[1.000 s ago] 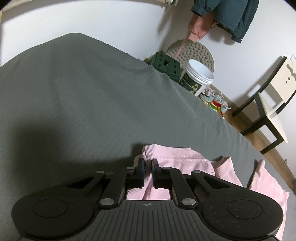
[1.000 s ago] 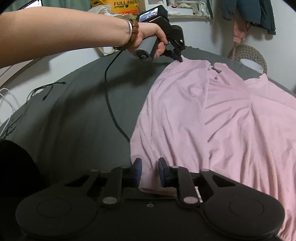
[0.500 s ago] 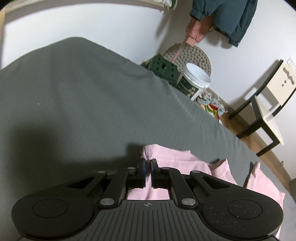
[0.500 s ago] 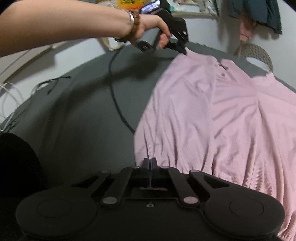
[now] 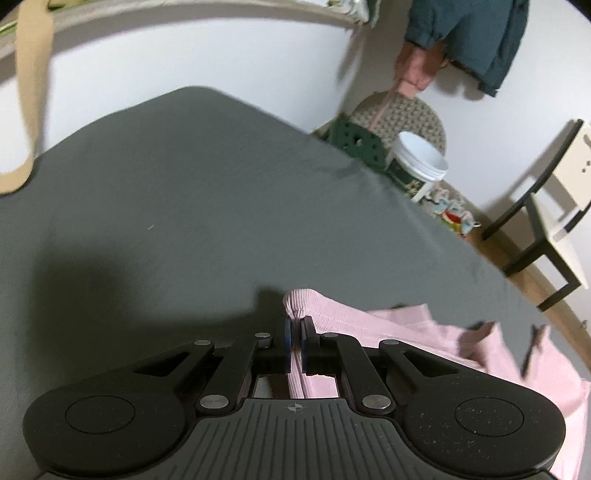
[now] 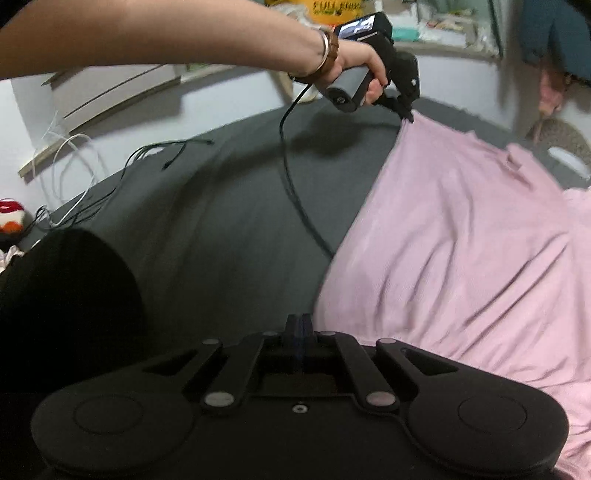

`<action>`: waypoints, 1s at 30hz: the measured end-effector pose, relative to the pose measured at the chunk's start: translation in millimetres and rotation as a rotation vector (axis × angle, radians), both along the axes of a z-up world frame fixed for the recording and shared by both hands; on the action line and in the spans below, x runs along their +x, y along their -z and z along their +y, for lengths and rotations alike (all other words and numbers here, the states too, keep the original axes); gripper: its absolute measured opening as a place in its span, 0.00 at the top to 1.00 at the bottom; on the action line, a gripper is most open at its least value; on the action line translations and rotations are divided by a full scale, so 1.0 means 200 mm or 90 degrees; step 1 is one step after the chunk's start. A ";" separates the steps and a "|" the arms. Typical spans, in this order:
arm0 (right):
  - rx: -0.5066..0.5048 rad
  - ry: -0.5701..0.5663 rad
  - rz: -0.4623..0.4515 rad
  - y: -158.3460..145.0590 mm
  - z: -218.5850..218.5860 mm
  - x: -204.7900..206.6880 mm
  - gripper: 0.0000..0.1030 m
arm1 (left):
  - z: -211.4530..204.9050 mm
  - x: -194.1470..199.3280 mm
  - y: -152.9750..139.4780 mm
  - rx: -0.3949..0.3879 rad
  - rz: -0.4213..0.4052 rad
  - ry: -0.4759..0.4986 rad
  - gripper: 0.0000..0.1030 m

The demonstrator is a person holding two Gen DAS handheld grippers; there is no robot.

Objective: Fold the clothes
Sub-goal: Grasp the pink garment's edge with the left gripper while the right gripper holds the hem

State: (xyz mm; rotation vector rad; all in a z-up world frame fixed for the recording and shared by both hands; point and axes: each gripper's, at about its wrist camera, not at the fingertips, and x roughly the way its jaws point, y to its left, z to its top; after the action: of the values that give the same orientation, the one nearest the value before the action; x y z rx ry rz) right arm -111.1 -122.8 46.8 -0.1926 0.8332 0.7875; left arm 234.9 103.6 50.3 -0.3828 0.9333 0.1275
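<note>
The pink garment (image 6: 461, 236) is a light pink top of fine ribbed knit, with a stitched hem that shows clearly in the left wrist view (image 5: 343, 317). It lies spread on the dark grey bed cover (image 6: 221, 229), on the right part of the right wrist view, with soft creases running across the cloth, and a neckline notch can be seen near its far edge. One far corner is raised off the cover, pulled into a small peak. The left gripper (image 5: 294, 345) has its jaws pressed together on this corner, and a little bulge of ribbed cloth stands up above the blue pads (image 5: 287, 343). In the right wrist view the same tool (image 6: 406, 112) is held by the person's hand (image 6: 364, 72), with a bracelet (image 6: 327, 55) on the wrist and a black cable (image 6: 291, 177) hanging down over the cover. The right gripper (image 6: 300, 343) has its fingers fully together at the near edge of the garment; whether any cloth is caught between them I cannot tell, because the picture is blurred there. On a yellow box (image 6: 332, 5) at the top the letters "FULL ENE" can be read, and the rest is cut off. The white bucket (image 5: 417, 162) beside the bed has a dark label, but its writing is too small to read.
</note>
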 end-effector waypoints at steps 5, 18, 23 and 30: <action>-0.040 0.004 -0.053 -0.01 0.03 -0.04 0.94 | 0.04 -0.03 0.08 -0.014 -0.004 -0.015 0.96; -0.139 0.010 -0.121 0.06 0.08 -0.04 0.77 | 0.04 -0.03 0.11 -0.004 -0.012 0.008 0.95; -0.164 -0.018 -0.126 0.12 0.12 -0.05 0.79 | 0.04 -0.04 0.09 -0.006 -0.012 0.003 0.95; -0.155 -0.002 -0.138 0.10 0.13 -0.08 0.87 | 0.00 -0.04 0.05 0.010 -0.019 -0.009 0.95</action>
State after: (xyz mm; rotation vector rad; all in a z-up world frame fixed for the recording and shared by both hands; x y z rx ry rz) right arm -126.3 -96.8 27.0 -0.4873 0.7210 0.6531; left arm 227.4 104.3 39.3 -0.3760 0.8993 0.1407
